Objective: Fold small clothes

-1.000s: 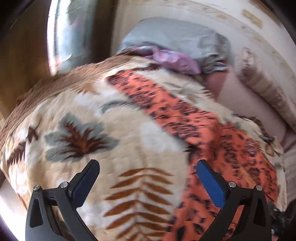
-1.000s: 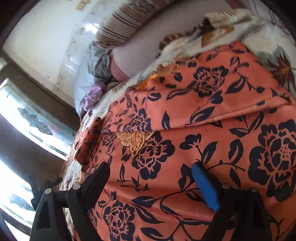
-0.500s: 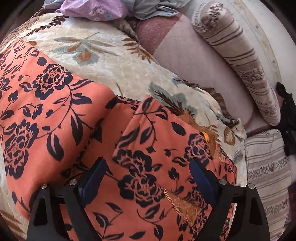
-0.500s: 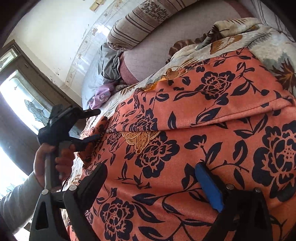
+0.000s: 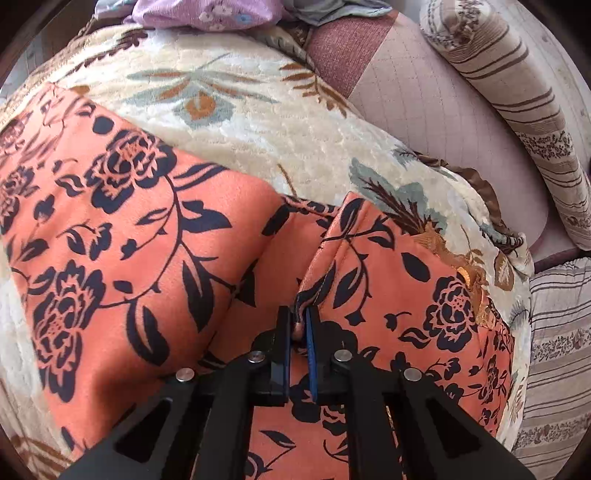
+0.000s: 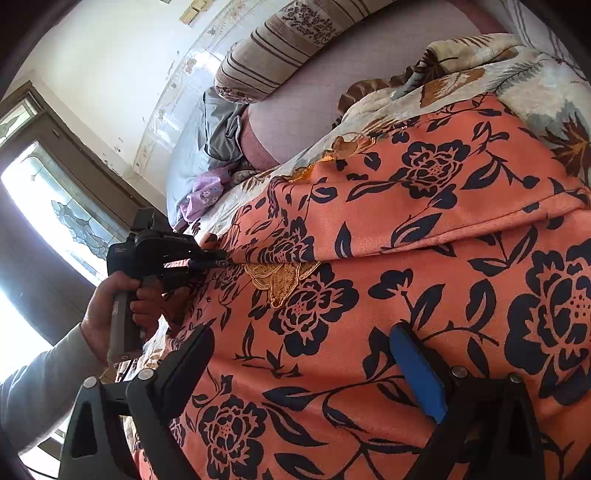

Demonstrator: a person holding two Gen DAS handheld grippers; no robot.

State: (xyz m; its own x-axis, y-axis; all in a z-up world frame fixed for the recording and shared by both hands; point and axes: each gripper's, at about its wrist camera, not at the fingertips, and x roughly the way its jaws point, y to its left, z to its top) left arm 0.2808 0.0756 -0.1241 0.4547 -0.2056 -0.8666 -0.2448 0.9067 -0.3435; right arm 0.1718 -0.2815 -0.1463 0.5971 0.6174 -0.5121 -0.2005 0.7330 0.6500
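An orange garment with dark floral print (image 5: 122, 236) lies spread on a cream patterned blanket (image 5: 258, 122); it also fills the right wrist view (image 6: 424, 229), with gold embroidery at its neckline (image 6: 280, 277). My left gripper (image 5: 298, 325) is shut on a raised fold of the orange garment's edge. From the right wrist view the left gripper (image 6: 221, 261) shows pinching the garment at its far left side. My right gripper (image 6: 303, 365) is open, its jaws wide apart just above the garment's near part.
A striped bolster pillow (image 5: 524, 110) lies on the pink mattress (image 5: 424, 110) beyond the blanket. A purple cloth (image 5: 207, 14) and grey clothes (image 6: 218, 136) sit at the far end. A window (image 6: 74, 221) is at the left.
My left gripper swung over onto the orange garment and closed on a fold of its edge. My right gripper stayed open in about the same place.
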